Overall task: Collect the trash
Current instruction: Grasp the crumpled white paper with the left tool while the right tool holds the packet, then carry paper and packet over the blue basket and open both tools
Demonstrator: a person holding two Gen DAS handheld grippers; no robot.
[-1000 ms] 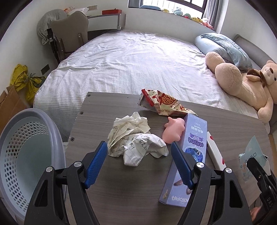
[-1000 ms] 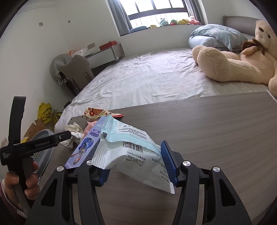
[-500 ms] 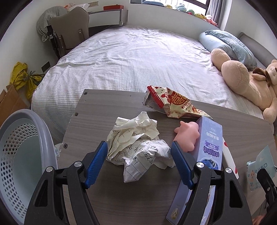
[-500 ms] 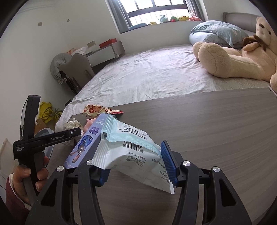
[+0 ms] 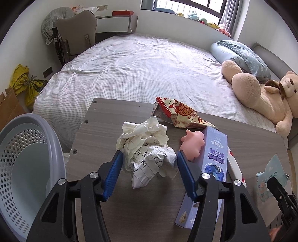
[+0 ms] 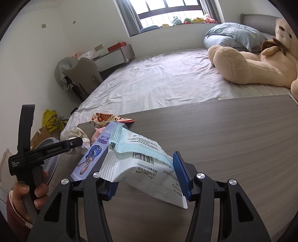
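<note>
Left gripper point(image 5: 149, 167) straddles the crumpled paper point(image 5: 147, 149), jaws just closing, pads not yet clearly pressing. Beside that paper, right gripper point(image 6: 144, 174) pinches a white packet point(image 6: 141, 163).

A bed point(image 5: 141, 74) with a pale checked sheet fills the middle of the room beyond the wooden table point(image 5: 104, 126). A large tan teddy bear point(image 5: 264, 95) lies on the bed's right side, next to a light blue pillow point(image 5: 242, 54). Small plush toys point(image 6: 193, 19) line the windowsill below a barred window point(image 6: 167, 7). At the far left, a grey chair point(image 5: 76, 35) stands before a white desk point(image 5: 115, 22) that bears a red box point(image 5: 123, 13). A yellow bag point(image 5: 24, 82) and a cardboard box point(image 5: 9, 108) sit on the floor by the wall.
</note>
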